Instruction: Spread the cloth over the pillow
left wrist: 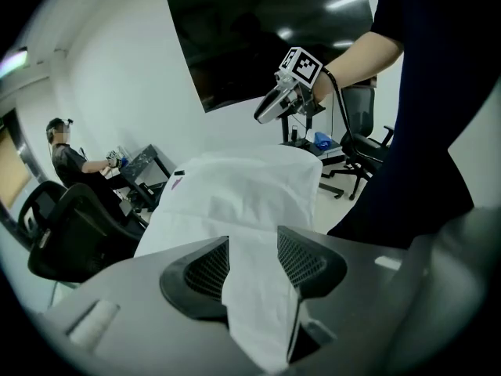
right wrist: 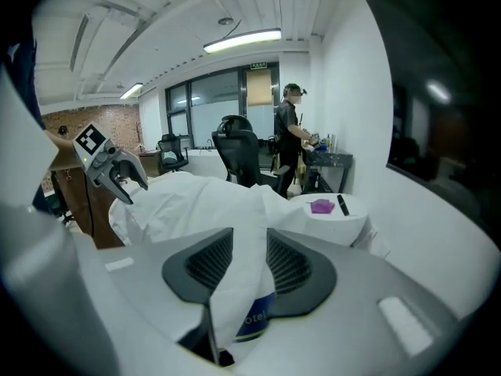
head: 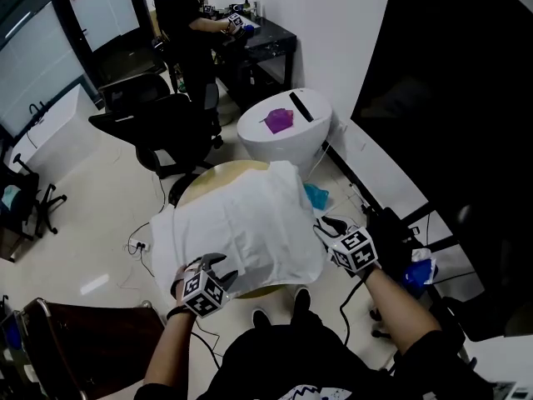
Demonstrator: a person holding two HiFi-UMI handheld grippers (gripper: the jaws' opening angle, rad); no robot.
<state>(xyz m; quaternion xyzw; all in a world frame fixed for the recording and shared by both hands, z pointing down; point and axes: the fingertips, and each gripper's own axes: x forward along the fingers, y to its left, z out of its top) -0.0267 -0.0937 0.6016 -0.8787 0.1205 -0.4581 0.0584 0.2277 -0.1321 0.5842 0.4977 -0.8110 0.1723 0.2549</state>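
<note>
A white cloth (head: 241, 223) lies draped over a bulky pillow on a round wooden table (head: 208, 176); the pillow itself is hidden beneath it. My left gripper (head: 214, 265) is at the cloth's near left edge, and a strip of the cloth (left wrist: 254, 288) runs between its jaws, pinched. At the near right corner my right gripper (head: 326, 226) has a fold of cloth (right wrist: 246, 280) with a blue label clamped between its jaws. In the left gripper view the right gripper (left wrist: 270, 108) shows above the pillow's far end. The left gripper (right wrist: 121, 175) appears at the cloth's far edge in the right gripper view.
A white round stand (head: 283, 136) behind the table carries a purple object (head: 279, 121) and a black remote (head: 301, 107). A black office chair (head: 158, 127) stands at the back left. A person (head: 179, 23) works at a black desk (head: 266, 40). Cables lie on the floor (head: 137, 244).
</note>
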